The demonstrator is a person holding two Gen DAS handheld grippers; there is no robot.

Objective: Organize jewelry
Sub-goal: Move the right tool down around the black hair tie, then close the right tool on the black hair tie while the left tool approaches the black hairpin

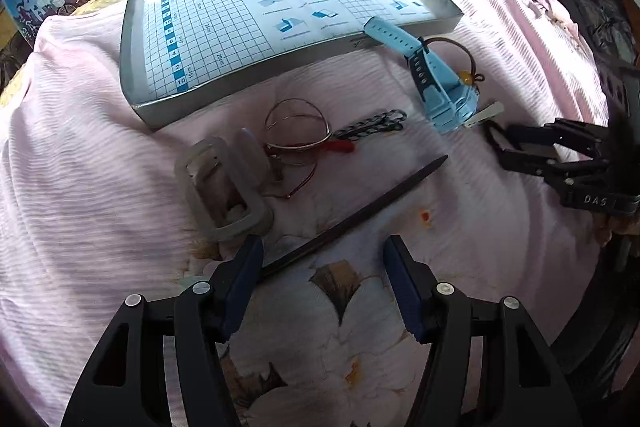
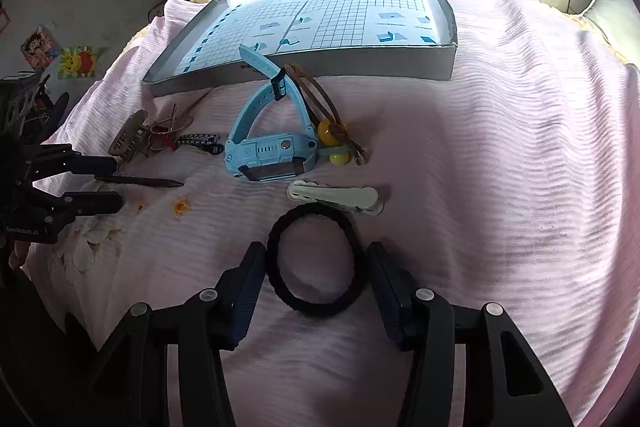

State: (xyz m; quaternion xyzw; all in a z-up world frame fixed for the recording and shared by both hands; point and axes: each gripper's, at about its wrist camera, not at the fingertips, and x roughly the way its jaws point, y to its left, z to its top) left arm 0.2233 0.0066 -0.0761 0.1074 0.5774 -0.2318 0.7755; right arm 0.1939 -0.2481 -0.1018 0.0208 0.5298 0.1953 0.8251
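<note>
**Both grippers being lined up for a first pickup**

Nearest the right wrist camera, the black hair tie is being framed by the right gripper, its fingers spread wide and gripping nothing. The dark hair stick is being straddled by the left gripper, also spread and empty. Farther off, the blue watch, white clip, claw clip and bangles are lying on the pink bedspread. Beyond them, the tray is being left unfilled. Closing on the tie and carrying it over the rim is judged next.
</note>
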